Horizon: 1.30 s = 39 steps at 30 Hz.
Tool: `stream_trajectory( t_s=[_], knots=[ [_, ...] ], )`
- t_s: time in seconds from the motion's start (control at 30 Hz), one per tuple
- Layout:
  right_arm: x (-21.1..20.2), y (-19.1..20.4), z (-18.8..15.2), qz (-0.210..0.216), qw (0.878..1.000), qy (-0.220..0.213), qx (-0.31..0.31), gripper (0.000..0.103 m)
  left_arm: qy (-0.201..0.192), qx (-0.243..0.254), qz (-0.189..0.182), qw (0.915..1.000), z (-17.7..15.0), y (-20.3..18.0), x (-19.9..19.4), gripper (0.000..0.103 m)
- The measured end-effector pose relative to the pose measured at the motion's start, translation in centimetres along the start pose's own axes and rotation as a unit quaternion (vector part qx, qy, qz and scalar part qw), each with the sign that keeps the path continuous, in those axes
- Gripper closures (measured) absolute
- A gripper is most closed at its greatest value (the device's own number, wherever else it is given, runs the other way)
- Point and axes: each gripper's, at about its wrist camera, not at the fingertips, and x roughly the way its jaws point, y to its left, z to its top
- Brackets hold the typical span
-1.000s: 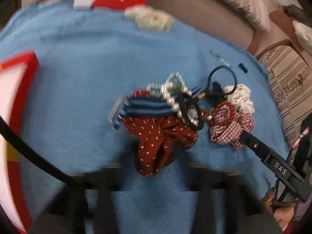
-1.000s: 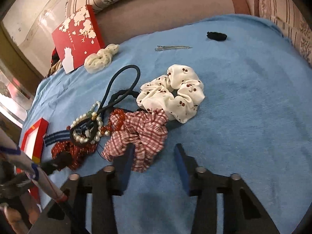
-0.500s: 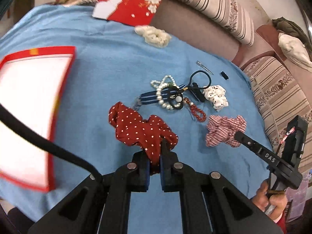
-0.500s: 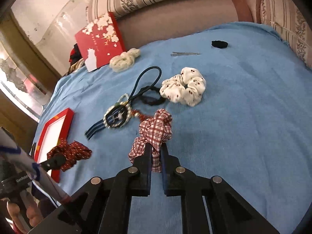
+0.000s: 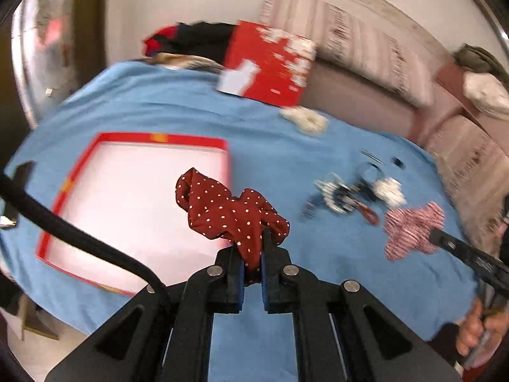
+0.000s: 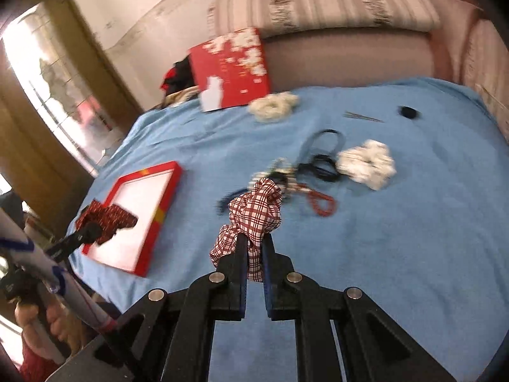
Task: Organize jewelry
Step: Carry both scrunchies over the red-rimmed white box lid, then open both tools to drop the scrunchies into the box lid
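moved: both scrunchies lifted off blue cloth (image 5: 318,152) | left gripper (image 5: 253,248) clamped on dark-red polka-dot fabric scrunchie (image 5: 229,210), at red-rimmed white tray (image 5: 133,203) edge | right gripper (image 6: 254,248) clamped on red-white plaid fabric scrunchie (image 6: 257,213), aloft | handling: light, floppy; pinch a fold

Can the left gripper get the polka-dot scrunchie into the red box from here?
Probably yes. Left gripper is shut on the polka-dot scrunchie, which hangs at the open red box; its white interior looks bare, nothing between them.
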Motion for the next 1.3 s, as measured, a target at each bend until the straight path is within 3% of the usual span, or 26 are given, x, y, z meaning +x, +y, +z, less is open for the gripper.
stream_trajectory(
  t_s=[0.3,0.6,0.9,1.1,1.13,1.23,1.3],
  knots=[
    [6.7,10.5,3.6,0.059,0.995,0.033,-0.070,0.094,-0.013,-0.062,0.065,0.9959,4.8,9.6,3.9,0.096],
    [17.6,18.9,7.3,0.087,0.989,0.067,-0.101,0.094,-0.002,-0.108,0.112,0.9878,8.9,16.3,10.6,0.096],
    [26.0,20.5,8.9,0.063,0.986,0.093,-0.125,0.094,0.017,-0.149,0.138,0.9790,9.6,21.5,14.5,0.095],
    [27.3,20.7,8.6,0.035,0.985,0.094,-0.142,0.091,0.017,-0.167,0.136,0.9765,9.4,22.4,14.6,0.091],
    [27.3,20.6,8.6,0.028,0.985,0.092,-0.143,0.091,0.015,-0.167,0.137,0.9763,9.4,22.3,14.5,0.086],
    [27.0,20.6,8.5,0.021,0.985,0.093,-0.141,0.075,0.005,-0.165,0.143,0.9759,9.3,22.1,13.9,0.073],
    [26.3,20.6,8.6,0.018,0.986,0.086,-0.141,0.056,-0.002,-0.164,0.143,0.9761,9.4,21.8,13.2,0.070]
  ],
)
